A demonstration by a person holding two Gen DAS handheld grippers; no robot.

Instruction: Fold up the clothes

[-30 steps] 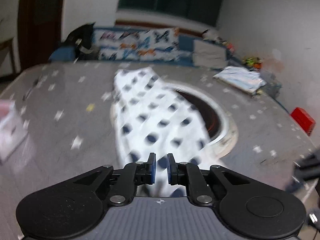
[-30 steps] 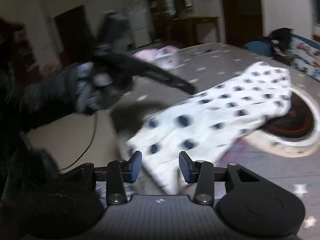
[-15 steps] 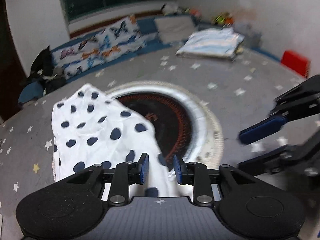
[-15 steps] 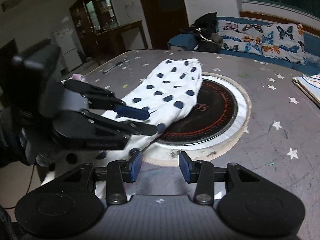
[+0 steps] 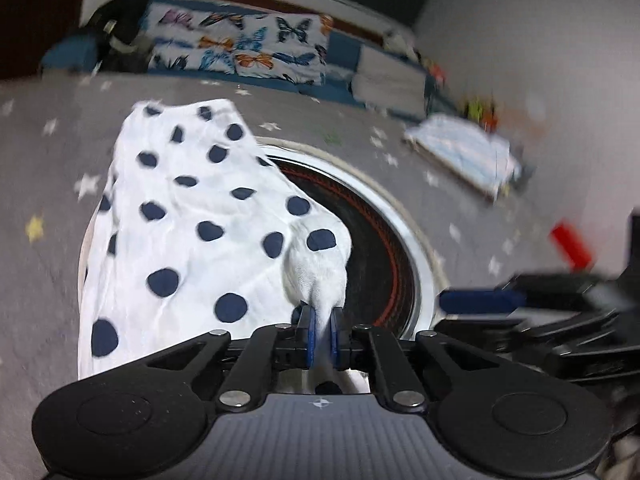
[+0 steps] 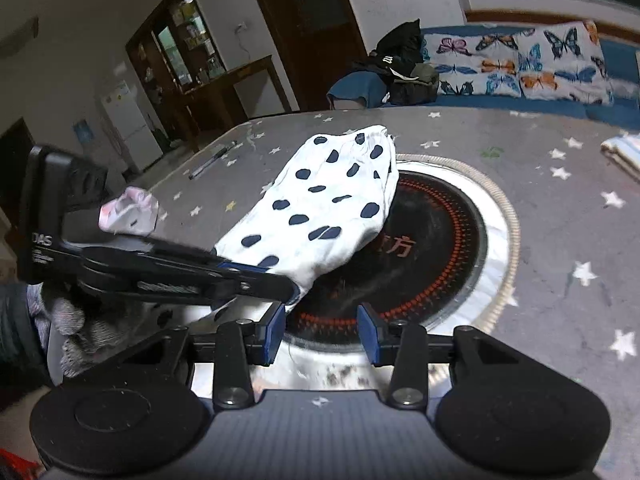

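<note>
A white garment with dark blue dots (image 5: 200,216) lies on the grey star-printed table (image 6: 560,200), partly over the round black hob (image 6: 440,248). My left gripper (image 5: 323,320) is at the garment's near corner. Its jaws are closing tight, and a bunched tail of the fabric is pinched between the blue pads. The right wrist view shows the garment (image 6: 328,208) stretching away from the left gripper (image 6: 288,286), which a gloved hand holds. My right gripper (image 6: 322,330) hovers open over the hob's near rim, just right of that corner, with nothing between its fingers.
A folded light blue striped stack (image 5: 464,152) lies at the table's far right. A pink garment (image 6: 128,210) and a pen (image 6: 212,160) lie on the left. A red object (image 5: 570,242) sits near the right edge. A sofa with butterfly cushions (image 6: 520,68) runs behind the table.
My left gripper widened a little, then shut on the garment's near corner. The right gripper came in close beside it, above the hob's front rim.
</note>
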